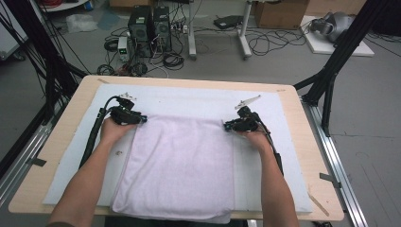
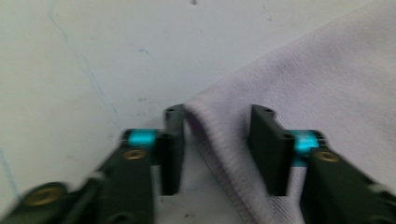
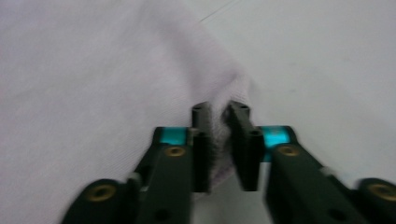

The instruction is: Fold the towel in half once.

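A pale lilac towel (image 1: 179,161) lies flat on a white mat (image 1: 189,99), reaching to the table's near edge. My left gripper (image 1: 142,119) is at the towel's far left corner. In the left gripper view its jaws (image 2: 217,116) stand apart, with the hemmed corner of the towel (image 2: 327,79) lying between them, loose. My right gripper (image 1: 227,126) is at the far right corner. In the right gripper view its jaws (image 3: 218,109) are nearly together, with a bunched bit of the towel (image 3: 93,84) pinched between the pads.
The mat covers most of a light wooden table (image 1: 189,81). Black frame legs (image 1: 331,71) stand at the right and left. Computer towers (image 1: 149,23), cables and a box lie on the floor beyond the far edge.
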`<state>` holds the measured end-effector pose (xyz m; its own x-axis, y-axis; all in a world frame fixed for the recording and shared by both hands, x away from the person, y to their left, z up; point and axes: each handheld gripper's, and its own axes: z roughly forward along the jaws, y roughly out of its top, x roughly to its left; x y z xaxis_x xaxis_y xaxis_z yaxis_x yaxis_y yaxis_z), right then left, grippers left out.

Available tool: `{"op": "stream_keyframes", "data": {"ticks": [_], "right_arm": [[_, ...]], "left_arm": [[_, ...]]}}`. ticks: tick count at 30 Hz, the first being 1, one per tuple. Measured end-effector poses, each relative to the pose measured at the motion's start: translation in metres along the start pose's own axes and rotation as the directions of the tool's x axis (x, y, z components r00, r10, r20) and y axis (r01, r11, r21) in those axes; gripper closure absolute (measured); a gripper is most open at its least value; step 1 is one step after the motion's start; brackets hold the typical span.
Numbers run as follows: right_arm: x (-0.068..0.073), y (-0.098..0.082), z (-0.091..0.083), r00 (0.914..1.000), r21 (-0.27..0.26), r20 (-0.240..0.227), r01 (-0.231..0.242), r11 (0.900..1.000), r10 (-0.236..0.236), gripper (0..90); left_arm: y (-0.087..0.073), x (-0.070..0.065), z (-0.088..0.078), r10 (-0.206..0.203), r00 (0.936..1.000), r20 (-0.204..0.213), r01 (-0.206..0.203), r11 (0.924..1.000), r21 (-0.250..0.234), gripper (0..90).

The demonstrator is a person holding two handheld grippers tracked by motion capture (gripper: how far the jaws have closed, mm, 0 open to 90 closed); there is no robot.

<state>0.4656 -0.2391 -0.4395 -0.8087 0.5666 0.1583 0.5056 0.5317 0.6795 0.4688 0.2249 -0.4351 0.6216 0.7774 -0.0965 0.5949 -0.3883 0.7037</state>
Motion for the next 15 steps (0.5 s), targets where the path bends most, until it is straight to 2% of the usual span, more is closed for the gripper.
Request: {"op": "stream_keyframes", "data": {"ticks": [2, 3, 6, 7, 8, 9, 10, 13, 15], "right_arm": [[0.000, 0.004, 0.001, 0.9995, 0.011, 0.018, 0.024, 1.000, -0.024, 86.1], [0.000, 0.005, 0.000, 0.9987, 0.009, 0.044, 0.027, 1.000, -0.027, 86.4], [-0.004, 0.008, -0.009, 0.9932, -0.030, 0.113, 0.030, 0.999, -0.026, 86.7], [-0.006, 0.012, -0.012, 0.9938, -0.022, 0.111, 0.014, 1.000, -0.012, 86.6], [-0.008, 0.017, -0.016, 0.9937, -0.010, 0.112, 0.007, 1.000, -0.005, 86.7], [-0.007, 0.025, -0.021, 0.9900, -0.022, 0.138, 0.035, 0.999, -0.032, 86.6], [-0.006, 0.034, -0.026, 0.9887, -0.035, 0.145, 0.044, 0.998, -0.038, 86.6], [-0.004, 0.056, -0.038, 0.9839, -0.054, 0.171, 0.061, 0.997, -0.051, 86.5], [-0.003, 0.061, -0.038, 0.9800, -0.068, 0.193, 0.062, 0.996, -0.048, 85.3]], "left_arm": [[0.002, -0.001, -0.001, 0.008, 0.9998, -0.017, -0.008, 0.9999, -0.015, 86.3], [0.003, -0.001, -0.003, 0.005, 0.9996, -0.029, -0.006, 0.9997, -0.023, 86.6], [0.009, 0.002, -0.010, -0.004, 0.9990, -0.044, 0.002, 0.9983, -0.057, 87.1], [0.013, 0.002, -0.013, -0.007, 0.9990, -0.044, 0.004, 0.9973, -0.074, 87.1], [0.017, 0.001, -0.016, -0.003, 0.9989, -0.048, -0.002, 0.9961, -0.088, 87.1], [0.021, 0.001, -0.020, 0.010, 0.9981, -0.060, -0.016, 0.9949, -0.100, 87.1], [0.025, 0.001, -0.023, 0.018, 0.9974, -0.070, -0.025, 0.9937, -0.110, 87.1], [0.030, 0.006, -0.032, -0.002, 0.9961, -0.089, -0.011, 0.9900, -0.141, 87.0], [0.028, 0.011, -0.034, -0.024, 0.9963, -0.083, 0.012, 0.9896, -0.143, 86.5]]}}
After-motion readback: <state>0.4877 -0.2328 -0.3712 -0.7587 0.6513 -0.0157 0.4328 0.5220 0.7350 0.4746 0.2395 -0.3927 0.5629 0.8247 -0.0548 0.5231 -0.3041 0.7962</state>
